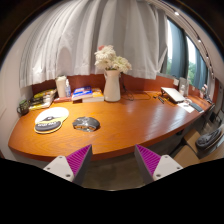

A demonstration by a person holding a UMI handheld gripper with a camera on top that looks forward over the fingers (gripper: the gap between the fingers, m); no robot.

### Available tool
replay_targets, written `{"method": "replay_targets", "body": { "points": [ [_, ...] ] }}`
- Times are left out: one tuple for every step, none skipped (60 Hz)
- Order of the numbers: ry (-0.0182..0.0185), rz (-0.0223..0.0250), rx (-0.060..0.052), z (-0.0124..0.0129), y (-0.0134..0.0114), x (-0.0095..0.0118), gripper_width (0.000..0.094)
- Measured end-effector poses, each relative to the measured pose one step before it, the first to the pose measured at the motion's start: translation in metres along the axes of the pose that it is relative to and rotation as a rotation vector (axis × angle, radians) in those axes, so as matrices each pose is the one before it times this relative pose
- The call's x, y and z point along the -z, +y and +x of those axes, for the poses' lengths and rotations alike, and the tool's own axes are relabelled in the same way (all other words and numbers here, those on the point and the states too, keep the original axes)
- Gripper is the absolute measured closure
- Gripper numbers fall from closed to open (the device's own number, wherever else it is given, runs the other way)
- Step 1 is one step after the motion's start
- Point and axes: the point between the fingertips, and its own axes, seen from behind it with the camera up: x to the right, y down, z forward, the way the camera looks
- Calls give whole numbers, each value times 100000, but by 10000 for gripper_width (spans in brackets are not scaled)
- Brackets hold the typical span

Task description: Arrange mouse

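Note:
A dark mouse (46, 124) lies on a white round mouse pad (52, 118) at the left of the curved wooden table (130, 125). A round silver-grey object (86, 124) lies just right of the pad. My gripper (113, 160) is open and empty, hovering before the table's front edge. Its magenta pads (78, 158) are wide apart with nothing between them. The mouse is well beyond the left finger.
A white vase with flowers (112, 78) stands at the table's middle back. Books (86, 93) and a white cup (63, 87) sit at the back left, an open laptop-like item (173, 95) at the right. Curtains and a window lie behind.

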Motion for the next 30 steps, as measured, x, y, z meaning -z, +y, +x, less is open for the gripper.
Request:
{"method": "replay_targets", "body": {
  "points": [
    [-1093,-433,534,-429,62,-658,75],
    [-1067,-361,522,-424,49,-663,75],
    [-1234,-294,649,-446,1,-655,75],
    [-1432,-220,782,-525,-7,-650,77],
    [-1504,-146,826,-539,-60,-681,76],
    [-1369,5,690,-481,-86,-675,76],
    [-1196,53,535,-398,-128,-648,75],
    [-1211,78,434,-408,-154,-670,74],
    [-1280,39,470,-392,-165,-671,73],
    [-1272,-7,527,-403,-106,-682,73],
    [-1269,-136,581,-378,-84,-722,73],
    [-1192,-309,515,-344,-87,-736,73],
    [-1307,-109,514,-223,18,-765,73],
    [-998,-277,632,-265,-153,-695,73],
    [-1038,-136,808,-284,-177,-665,71],
    [-1046,-9,856,-255,-214,-669,71],
    [-901,95,754,-213,-252,-653,71],
    [-770,150,668,-194,-282,-657,70],
    [-691,148,687,-146,-263,-637,70],
    [-679,115,654,-146,-285,-627,70],
    [-705,-10,442,-172,-249,-620,70],
    [-725,-93,174,-134,-198,-607,72],
    [-861,-174,-39,-197,-181,-585,71],
    [-942,-249,54,-197,-148,-574,72],
    [-889,-217,156,-184,-192,-568,73],
    [-724,-100,174,-81,-217,-551,76],
    [-507,-46,227,-24,-192,-546,75],
    [-334,-378,252,-9,-233,-411,76],
    [-526,-87,445,-98,-98,-436,70],
    [-1452,8,120,-211,-202,-440,70]
  ]
}}
